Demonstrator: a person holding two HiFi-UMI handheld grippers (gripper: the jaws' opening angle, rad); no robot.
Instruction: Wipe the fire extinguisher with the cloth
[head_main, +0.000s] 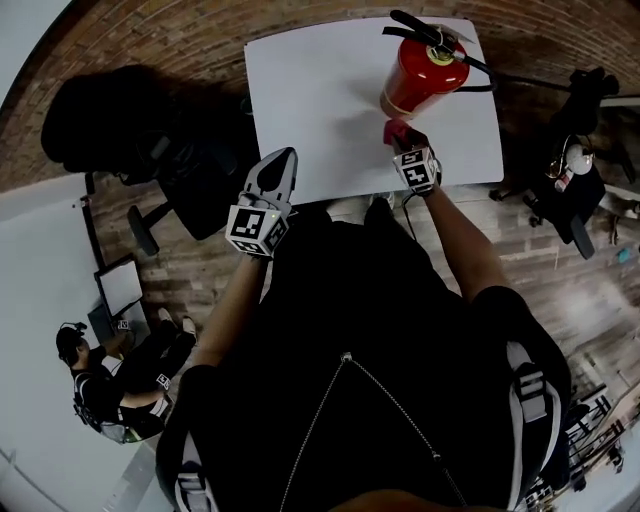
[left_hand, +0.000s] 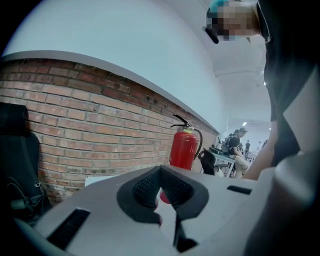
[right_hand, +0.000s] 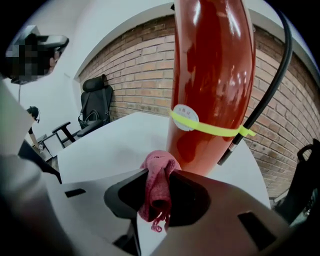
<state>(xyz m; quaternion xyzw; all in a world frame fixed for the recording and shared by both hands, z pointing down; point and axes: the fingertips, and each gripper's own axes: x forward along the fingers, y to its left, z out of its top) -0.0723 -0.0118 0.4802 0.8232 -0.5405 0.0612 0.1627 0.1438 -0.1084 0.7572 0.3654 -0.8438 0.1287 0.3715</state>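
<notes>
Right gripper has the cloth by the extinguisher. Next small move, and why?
Probably ease the right gripper forward so the pink cloth presses on the fire extinguisher: the cloth is clamped and bunched at the red body's base, contact unclear.

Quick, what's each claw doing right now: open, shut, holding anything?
Left claw: closed, holding nothing.
Right claw: closed on the crumpled pinkish-red fabric cloth.
</notes>
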